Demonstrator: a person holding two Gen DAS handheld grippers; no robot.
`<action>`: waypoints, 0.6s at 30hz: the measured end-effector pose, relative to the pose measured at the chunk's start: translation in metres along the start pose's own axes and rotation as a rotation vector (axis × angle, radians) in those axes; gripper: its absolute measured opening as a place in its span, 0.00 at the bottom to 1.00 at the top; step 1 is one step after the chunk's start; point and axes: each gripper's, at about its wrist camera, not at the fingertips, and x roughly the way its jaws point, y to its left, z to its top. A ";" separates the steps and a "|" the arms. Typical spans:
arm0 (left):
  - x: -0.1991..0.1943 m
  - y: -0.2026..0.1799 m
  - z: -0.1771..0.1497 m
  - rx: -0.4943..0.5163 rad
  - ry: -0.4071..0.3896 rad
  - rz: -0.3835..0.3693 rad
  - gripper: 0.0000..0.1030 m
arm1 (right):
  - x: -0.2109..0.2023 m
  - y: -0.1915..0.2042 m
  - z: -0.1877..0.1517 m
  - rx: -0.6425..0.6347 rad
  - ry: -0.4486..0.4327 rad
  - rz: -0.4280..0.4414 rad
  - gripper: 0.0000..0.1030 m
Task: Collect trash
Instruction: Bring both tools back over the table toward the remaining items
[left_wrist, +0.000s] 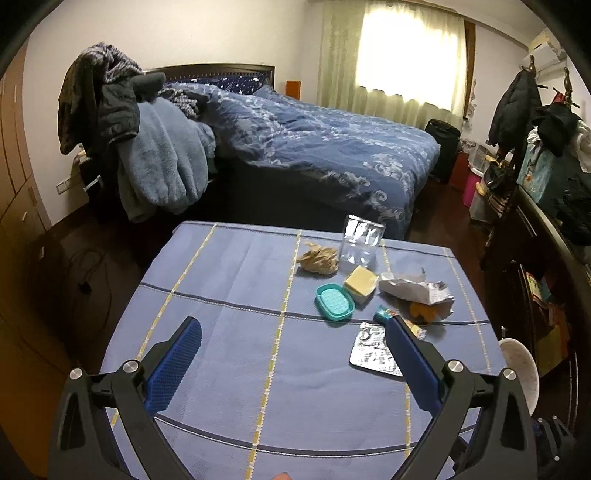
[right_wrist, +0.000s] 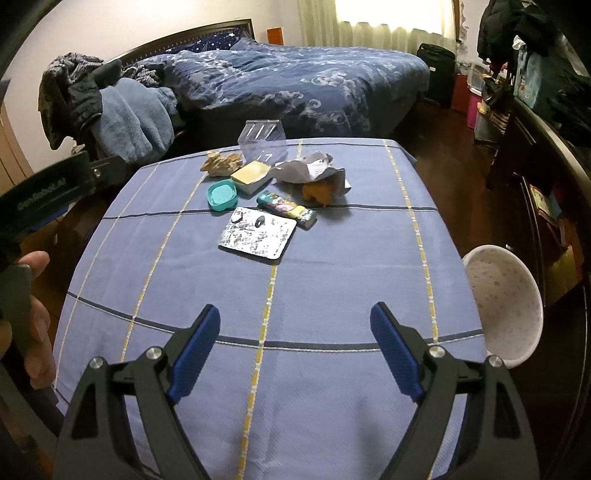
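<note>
Both grippers released above blue checked tablecloth (right_wrist: 332, 280)

Left gripper (left_wrist: 295, 332) and right gripper (right_wrist: 295, 321) spread wide, empty; crumpled grey paper wrapper (right_wrist: 314, 168), foil blister pack (right_wrist: 258, 236) and brown paper wad (right_wrist: 221, 162) lie toward the far edge.

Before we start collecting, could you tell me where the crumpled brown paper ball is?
The crumpled brown paper ball lies at the table's far side, left of the clear plastic container, behind the teal soap dish.

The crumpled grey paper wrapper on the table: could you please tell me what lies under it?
An orange object pokes out beneath the crumpled grey wrapper; the rest of it is covered.
</note>
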 end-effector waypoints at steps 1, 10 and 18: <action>0.003 0.001 0.000 -0.003 0.004 0.001 0.96 | 0.002 0.000 0.000 -0.002 0.004 0.001 0.82; 0.019 -0.003 0.000 0.011 0.026 0.007 0.96 | 0.015 -0.006 0.002 0.010 0.023 0.008 0.82; 0.027 -0.021 0.005 0.050 0.021 -0.006 0.96 | 0.020 -0.015 0.008 0.027 0.020 0.008 0.82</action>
